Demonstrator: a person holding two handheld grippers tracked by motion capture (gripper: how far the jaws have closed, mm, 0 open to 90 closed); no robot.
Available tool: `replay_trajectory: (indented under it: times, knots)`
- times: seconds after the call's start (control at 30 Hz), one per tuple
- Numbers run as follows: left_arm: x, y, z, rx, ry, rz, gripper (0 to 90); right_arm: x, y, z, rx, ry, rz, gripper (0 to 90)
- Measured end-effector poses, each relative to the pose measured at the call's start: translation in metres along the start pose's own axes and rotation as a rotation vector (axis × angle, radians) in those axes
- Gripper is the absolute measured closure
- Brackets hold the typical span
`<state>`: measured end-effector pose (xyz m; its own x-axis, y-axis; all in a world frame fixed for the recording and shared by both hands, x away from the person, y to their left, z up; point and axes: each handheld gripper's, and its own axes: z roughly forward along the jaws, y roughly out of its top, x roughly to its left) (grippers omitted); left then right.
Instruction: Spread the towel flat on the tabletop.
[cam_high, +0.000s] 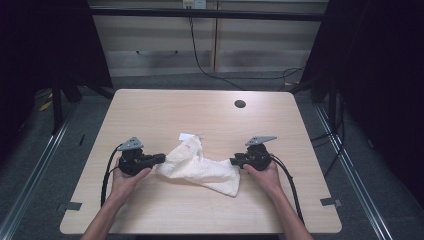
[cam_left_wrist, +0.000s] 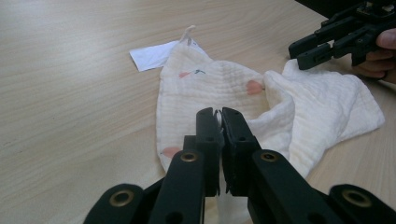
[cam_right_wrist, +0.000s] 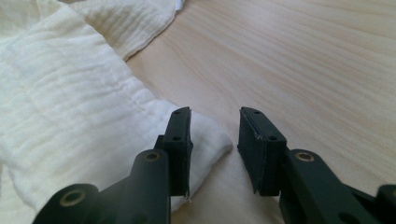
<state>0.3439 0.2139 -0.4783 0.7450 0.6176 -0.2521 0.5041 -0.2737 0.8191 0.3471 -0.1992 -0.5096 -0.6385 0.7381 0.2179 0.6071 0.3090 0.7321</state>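
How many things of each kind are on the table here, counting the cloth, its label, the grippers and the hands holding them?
White cloth: 1
White label on the cloth: 1
Black grippers: 2, the left gripper and the right gripper
Hands: 2, the left hand and the right hand
Total: 6

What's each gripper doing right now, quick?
Left gripper: shut on the white cloth's edge.
Right gripper: open, a cloth corner between its jaws, not pinched.
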Motion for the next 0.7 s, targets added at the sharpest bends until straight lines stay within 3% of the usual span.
replay_trajectory:
  times: [0.13, 0.3, 0.7]
  knots:
    - [0.001, 0.0, 0.0, -0.002, 0.003, -0.008, 86.2, 0.004, -0.001, 0.003, -0.015, 0.007, -0.001, 71.2]
    - [0.001, 0.0, -0.003, -0.007, -0.003, -0.007, 86.2, 0.007, -0.003, 0.003, -0.02, 0.017, 0.006, 86.3]
    - [0.003, 0.004, -0.011, -0.073, -0.04, -0.046, 87.1, 0.007, 0.005, -0.015, -0.102, 0.014, 0.02, 87.0]
